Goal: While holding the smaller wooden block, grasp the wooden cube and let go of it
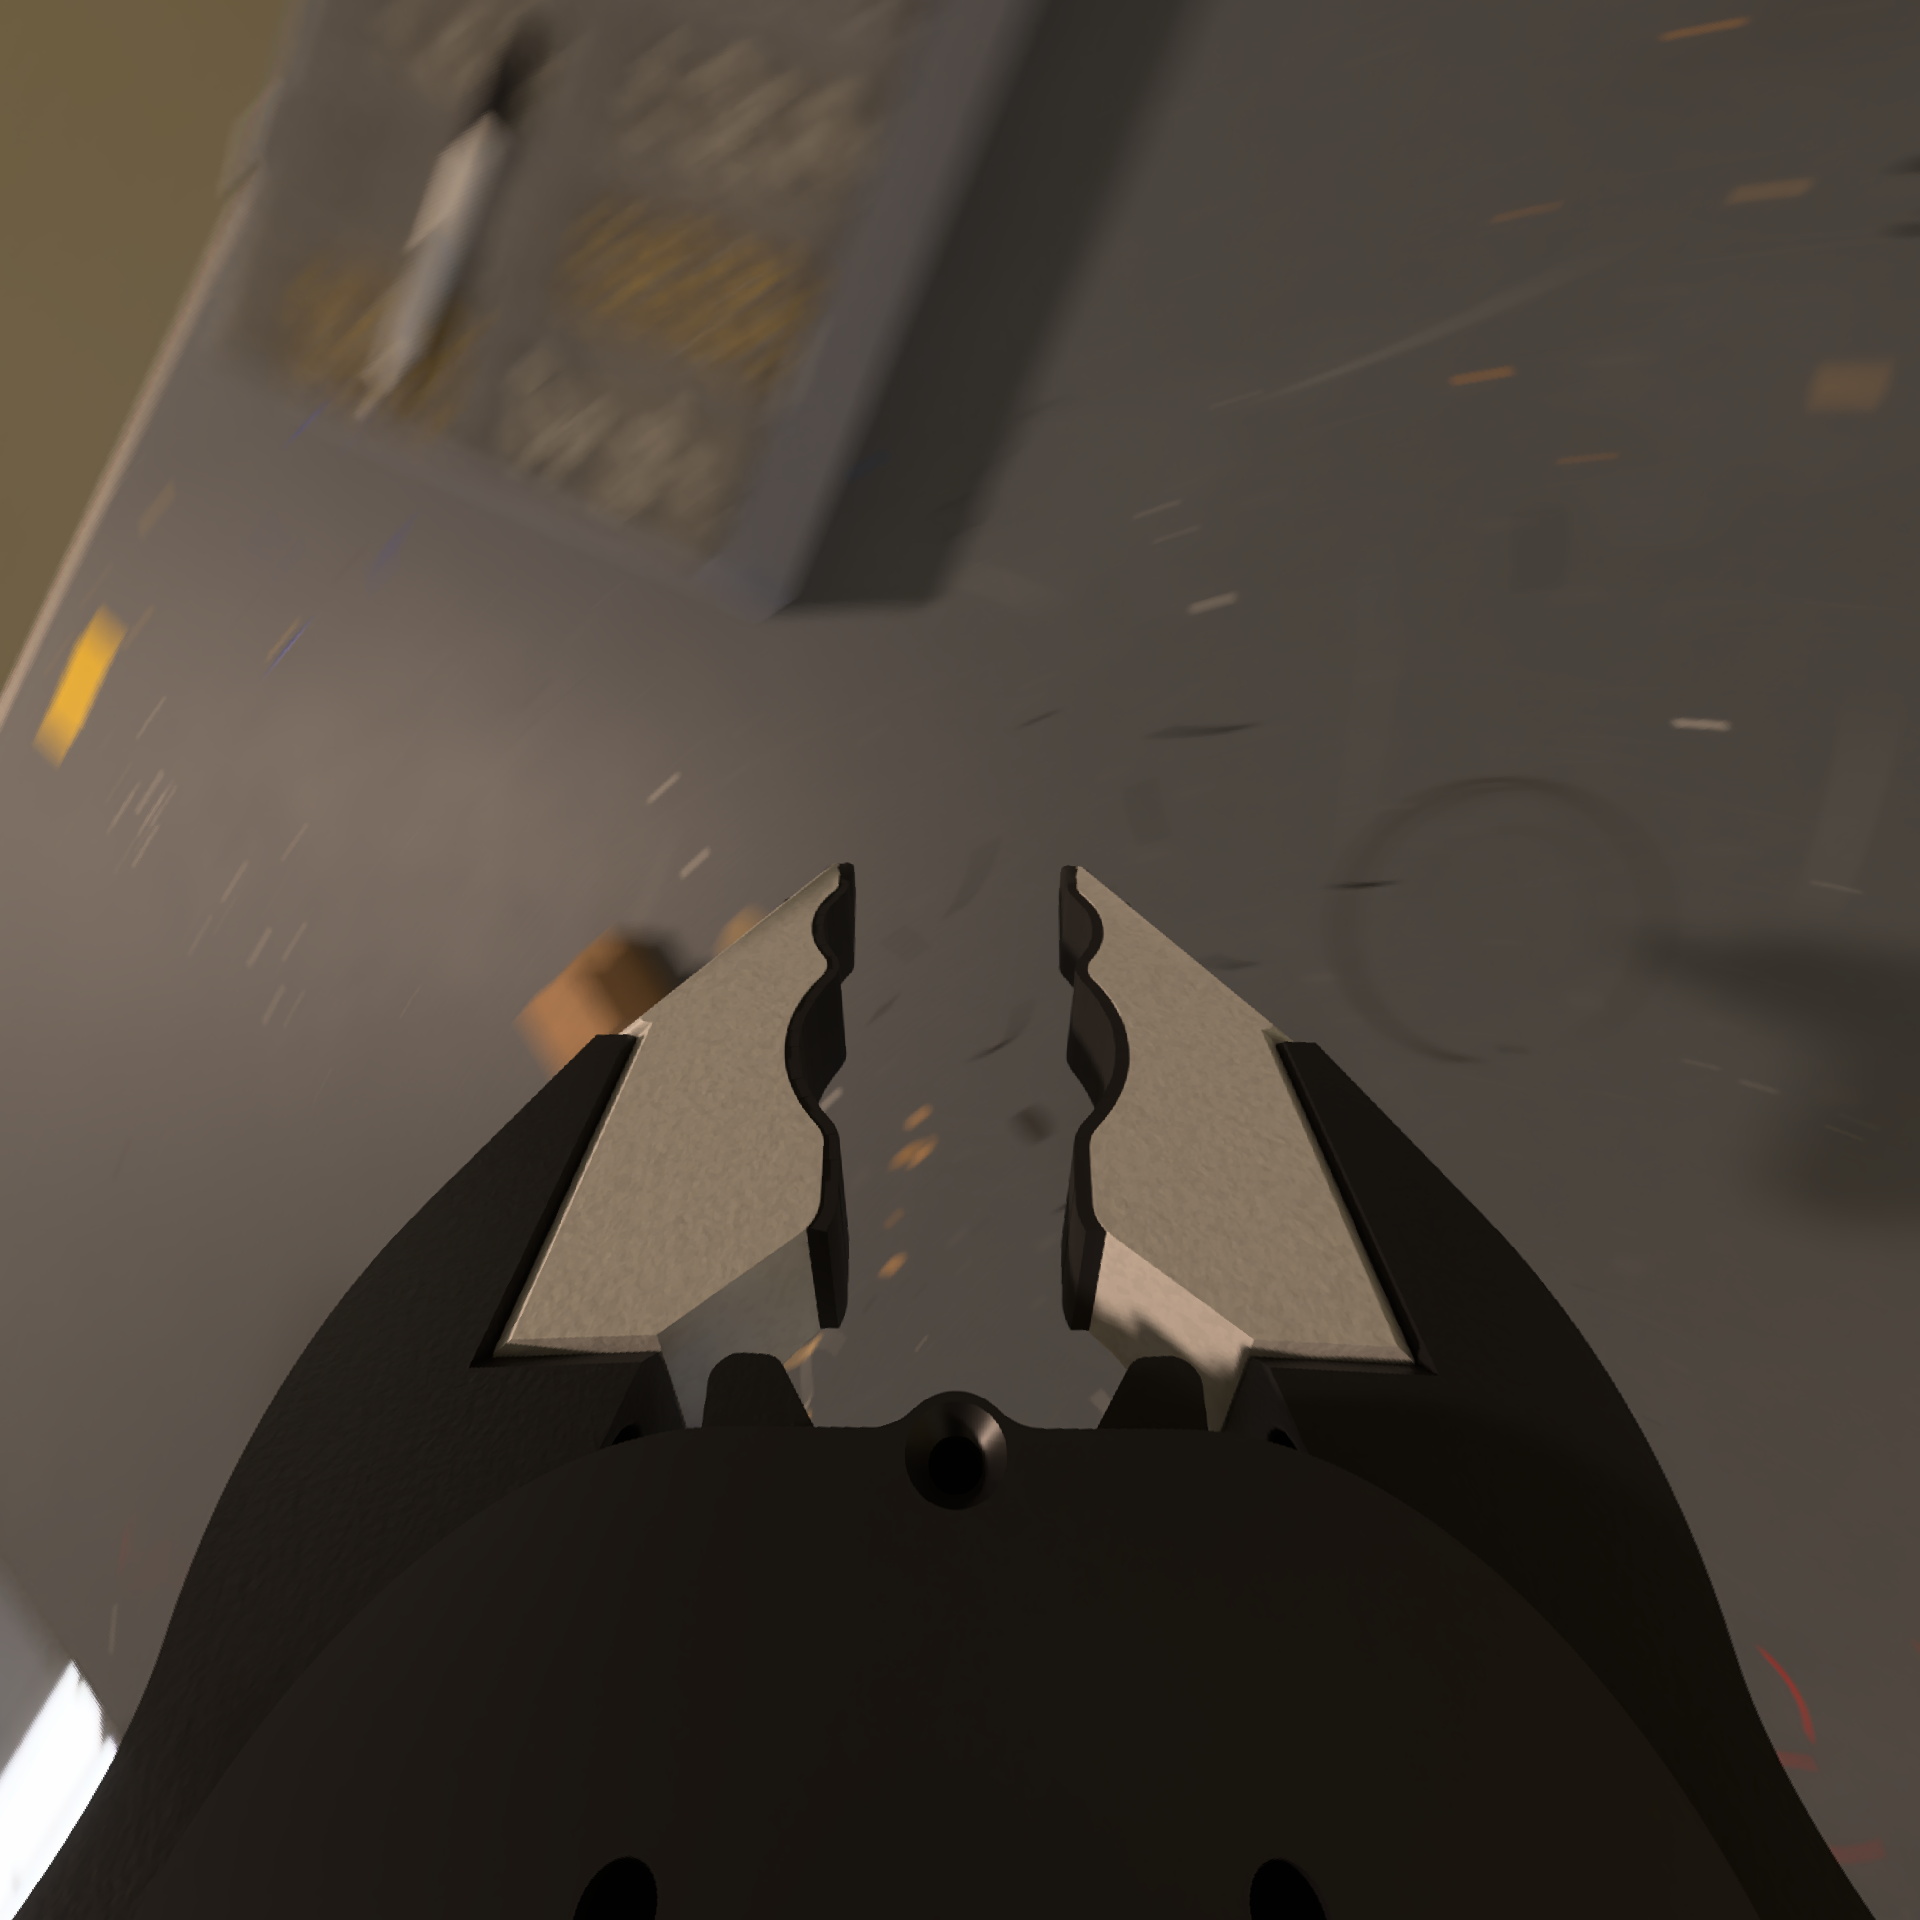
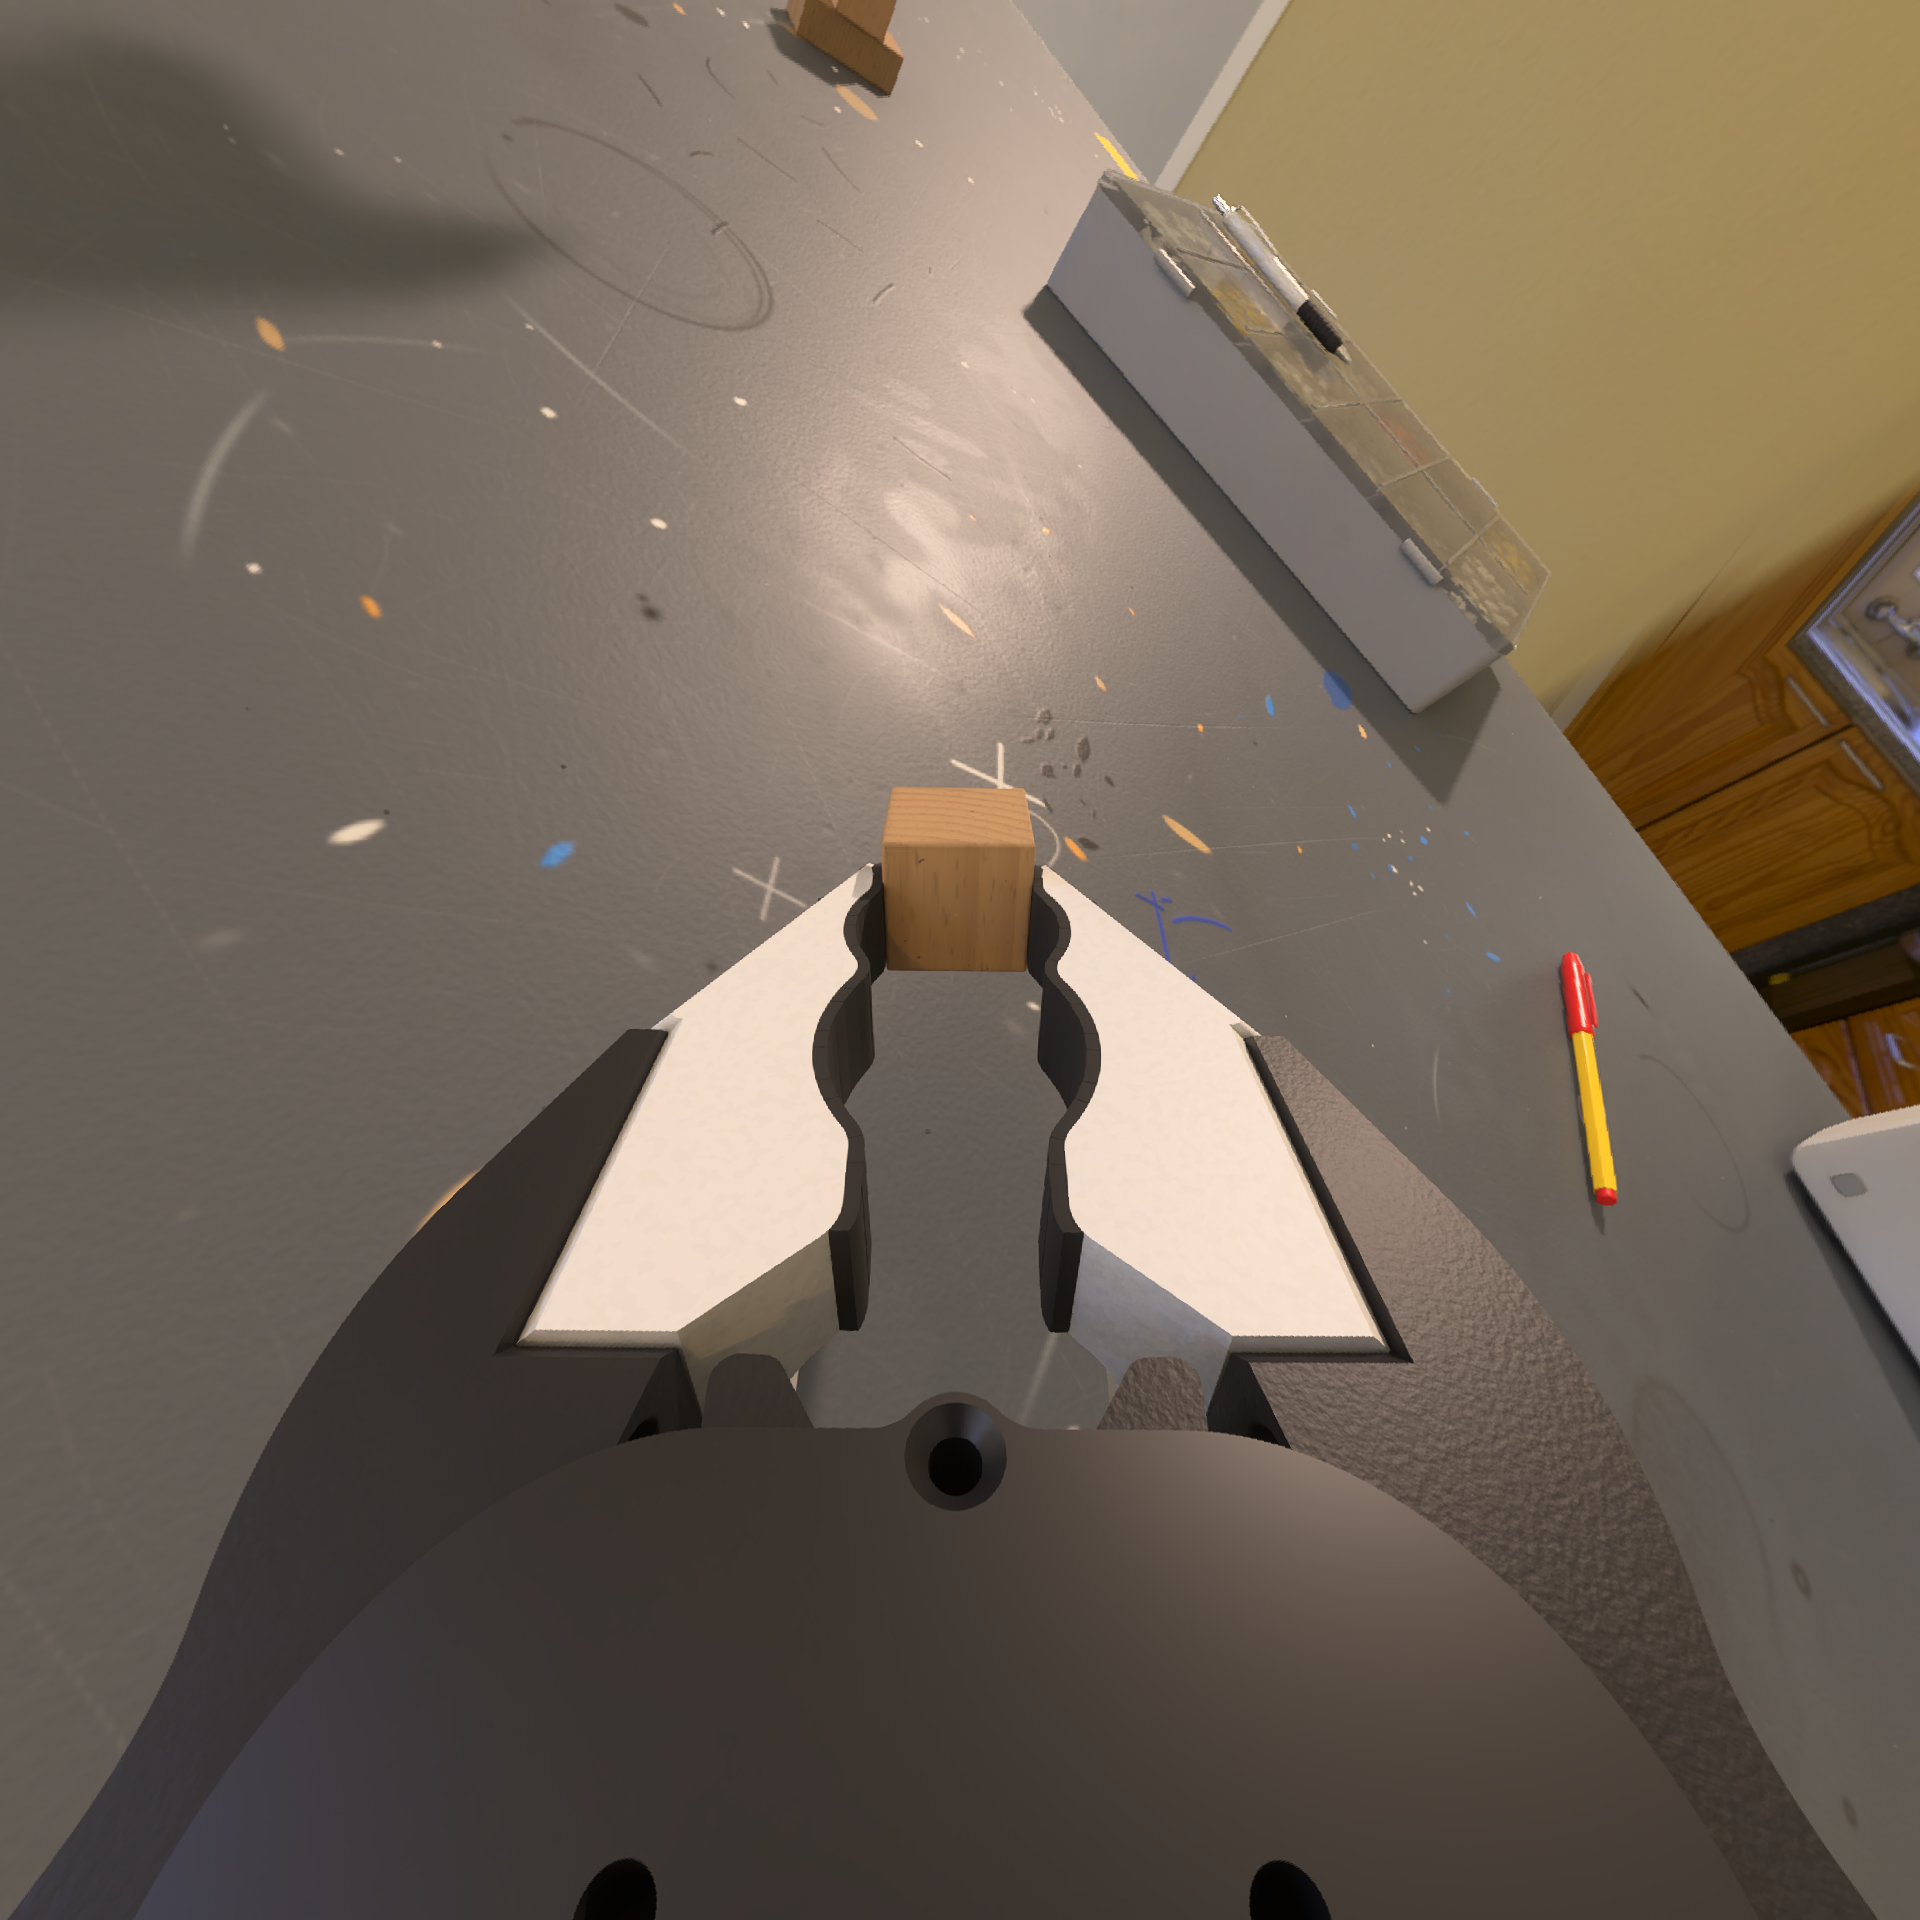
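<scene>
Small wooden block (image 2: 956, 883) between right fingers (image 2: 1055, 925).

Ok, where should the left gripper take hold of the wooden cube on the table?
Probably across two opposite upright faces of the wooden cube, coming down from above: it rests on the table, so its flat, parallel sides are free. The open left gripper must swing leftward first; blur hides the cube's exact turn.

A grey tabletop (image 2: 520, 623), scratched and flecked with orange, white and blue paint, fills most of both views. Beyond its far edge stands an ochre wall (image 2: 1610, 208), with brown wooden cabinets (image 2: 1745, 748) lower down. The left wrist view is blurred; a bright patch (image 1: 52, 1766) at its lower left may be a window.
</scene>
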`<state>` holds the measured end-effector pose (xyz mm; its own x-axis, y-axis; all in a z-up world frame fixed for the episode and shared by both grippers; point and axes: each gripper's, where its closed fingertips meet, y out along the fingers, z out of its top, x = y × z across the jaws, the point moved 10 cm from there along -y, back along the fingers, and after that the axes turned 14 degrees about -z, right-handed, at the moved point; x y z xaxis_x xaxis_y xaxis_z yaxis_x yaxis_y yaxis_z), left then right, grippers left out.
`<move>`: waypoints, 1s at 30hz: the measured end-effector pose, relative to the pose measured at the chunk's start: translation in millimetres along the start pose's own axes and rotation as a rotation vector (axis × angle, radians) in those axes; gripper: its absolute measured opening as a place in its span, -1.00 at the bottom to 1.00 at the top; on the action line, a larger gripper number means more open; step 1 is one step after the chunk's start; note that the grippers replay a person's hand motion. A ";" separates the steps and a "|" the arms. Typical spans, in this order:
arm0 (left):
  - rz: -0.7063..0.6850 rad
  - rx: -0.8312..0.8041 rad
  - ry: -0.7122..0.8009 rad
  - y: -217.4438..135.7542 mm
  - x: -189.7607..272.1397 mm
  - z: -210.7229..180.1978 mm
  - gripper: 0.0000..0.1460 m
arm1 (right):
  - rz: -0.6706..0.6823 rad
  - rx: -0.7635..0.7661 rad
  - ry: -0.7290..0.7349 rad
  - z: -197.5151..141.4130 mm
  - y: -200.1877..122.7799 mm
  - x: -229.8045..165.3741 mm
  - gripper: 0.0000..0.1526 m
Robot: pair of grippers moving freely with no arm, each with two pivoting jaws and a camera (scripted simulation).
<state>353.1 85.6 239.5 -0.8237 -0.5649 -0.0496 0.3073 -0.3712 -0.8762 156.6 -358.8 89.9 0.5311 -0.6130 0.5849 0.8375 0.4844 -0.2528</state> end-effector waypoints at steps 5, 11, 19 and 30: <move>-0.451 -0.041 0.367 69.9 126.6 56.5 -0.25 | 0.000 0.005 0.046 -1.1 -2.0 4.0 -0.66; -0.647 -0.225 0.521 145.9 213.3 65.0 -0.24 | 0.005 0.019 0.062 -2.2 -5.5 5.7 -0.66; -0.621 -0.243 0.536 143.8 223.1 59.7 -0.22 | 0.024 0.022 0.061 -2.9 -7.9 5.5 -0.66; -0.168 0.228 0.117 -8.1 32.0 -0.3 -0.06 | 0.020 0.023 0.069 -3.6 -8.9 6.5 -0.66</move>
<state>324.1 70.8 244.9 -0.9173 -0.3976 0.0201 0.2502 -0.6151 -0.7477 153.0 -369.4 93.1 0.5559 -0.6445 0.5249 0.8239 0.5107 -0.2456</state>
